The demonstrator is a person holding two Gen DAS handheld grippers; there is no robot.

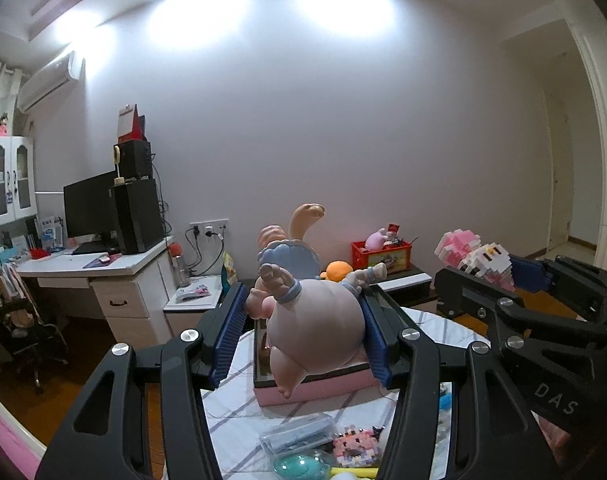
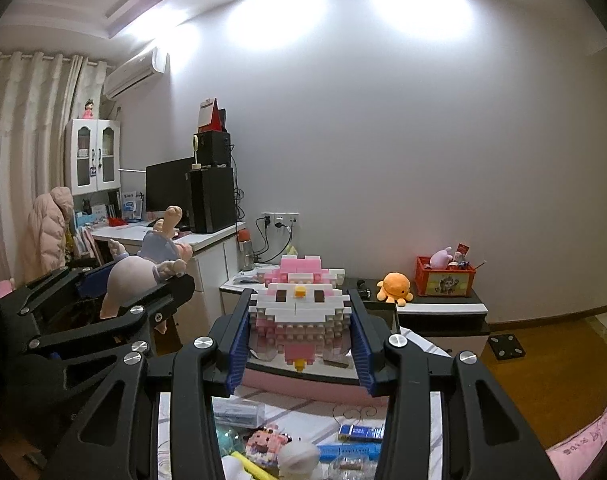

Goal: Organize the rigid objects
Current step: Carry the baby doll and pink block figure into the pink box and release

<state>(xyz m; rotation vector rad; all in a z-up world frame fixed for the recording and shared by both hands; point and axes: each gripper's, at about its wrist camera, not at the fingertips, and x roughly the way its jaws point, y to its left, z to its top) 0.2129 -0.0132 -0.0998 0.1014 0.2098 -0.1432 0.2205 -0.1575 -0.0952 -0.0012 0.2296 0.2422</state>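
Both raised above the pink box's rim [image 1: 315, 390]: left gripper [image 1: 303, 320] clamps a glossy, rounded pink doll figurine [image 1: 315, 328]; right gripper [image 2: 301, 332] clamps a studded pink-and-white brick owl [image 2: 299, 308].

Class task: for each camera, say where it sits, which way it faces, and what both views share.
Left wrist: on the left hand-held gripper, looking along its fingers at the pink figurine it grips.
Right wrist: on the right hand-held gripper, facing the block kitty it grips.
Shared: pink box, desk, red crate, each other's gripper.
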